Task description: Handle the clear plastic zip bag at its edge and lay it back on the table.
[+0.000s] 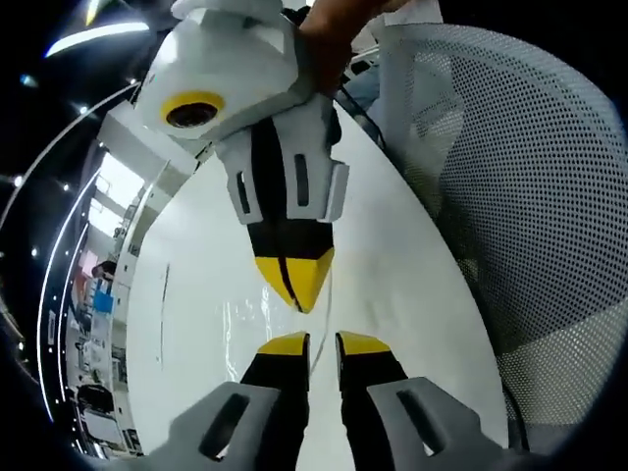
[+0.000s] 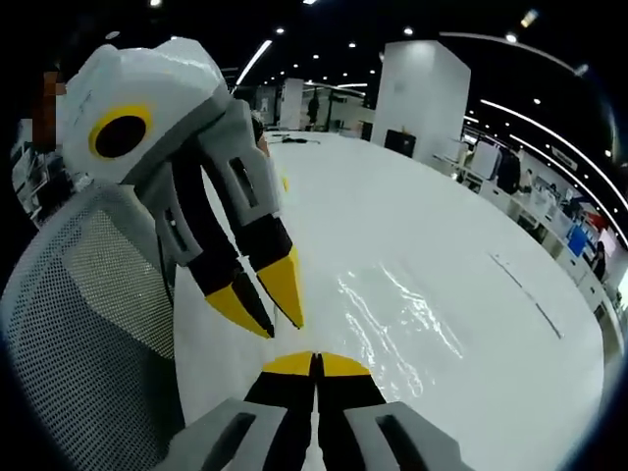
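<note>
On a white table, a clear plastic zip bag lies flat, glinting under ceiling lights. The right gripper rises from below, yellow-tipped jaws pressed together at the bag's near edge. The left gripper reaches in beside a mesh chair, its jaws slightly parted.

No writing, label, brand or number can be read anywhere in either view. The far shelves and desks in the room carry coloured items, but they are too small and blurred to make out.
</note>
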The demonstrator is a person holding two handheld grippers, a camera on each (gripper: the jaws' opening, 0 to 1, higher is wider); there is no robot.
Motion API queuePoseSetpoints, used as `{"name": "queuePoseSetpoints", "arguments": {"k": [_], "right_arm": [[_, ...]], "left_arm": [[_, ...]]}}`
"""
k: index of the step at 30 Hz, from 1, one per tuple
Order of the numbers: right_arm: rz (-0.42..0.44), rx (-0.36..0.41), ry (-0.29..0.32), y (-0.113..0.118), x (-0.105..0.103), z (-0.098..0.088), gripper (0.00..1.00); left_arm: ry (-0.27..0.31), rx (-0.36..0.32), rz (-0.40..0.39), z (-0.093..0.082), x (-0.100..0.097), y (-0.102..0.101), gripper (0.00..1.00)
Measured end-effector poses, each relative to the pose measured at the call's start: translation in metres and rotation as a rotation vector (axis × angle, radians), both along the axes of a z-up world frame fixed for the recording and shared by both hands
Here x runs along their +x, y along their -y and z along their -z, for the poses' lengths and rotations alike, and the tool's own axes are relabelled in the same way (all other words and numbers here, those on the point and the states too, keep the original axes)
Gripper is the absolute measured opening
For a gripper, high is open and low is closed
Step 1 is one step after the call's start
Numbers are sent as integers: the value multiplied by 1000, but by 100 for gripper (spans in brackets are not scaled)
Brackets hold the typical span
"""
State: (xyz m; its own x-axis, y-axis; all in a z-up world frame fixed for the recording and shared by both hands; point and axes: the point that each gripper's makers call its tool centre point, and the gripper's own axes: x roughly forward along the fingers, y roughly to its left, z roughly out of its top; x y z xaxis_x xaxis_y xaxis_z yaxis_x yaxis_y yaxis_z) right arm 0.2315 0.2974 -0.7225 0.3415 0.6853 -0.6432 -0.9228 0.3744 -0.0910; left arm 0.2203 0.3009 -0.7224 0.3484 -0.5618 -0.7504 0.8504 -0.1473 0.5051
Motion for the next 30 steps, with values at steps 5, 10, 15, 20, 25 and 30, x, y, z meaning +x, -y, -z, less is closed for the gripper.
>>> {"name": "queuePoseSetpoints", "arguments": {"k": [5, 10, 15, 20, 25, 30], "right_arm": [[21, 19, 4, -1, 2, -5, 0], [59, 41, 38, 4, 10, -16, 0], [98, 70, 80, 8, 20, -28, 0], [127, 86, 114, 14, 27, -38, 0], [149, 111, 129, 18, 32, -46, 0], [165, 116, 147, 19, 35, -49, 0]], "left_arm": [[29, 60, 18, 9, 2, -3, 0], [25, 53, 0, 11, 2, -7, 0], [35, 79, -21, 16, 5, -16, 0], [30, 86, -35, 20, 7, -23, 0], [25, 84, -50, 22, 8, -28, 0], [20, 66, -64, 21, 9, -30, 0]]}}
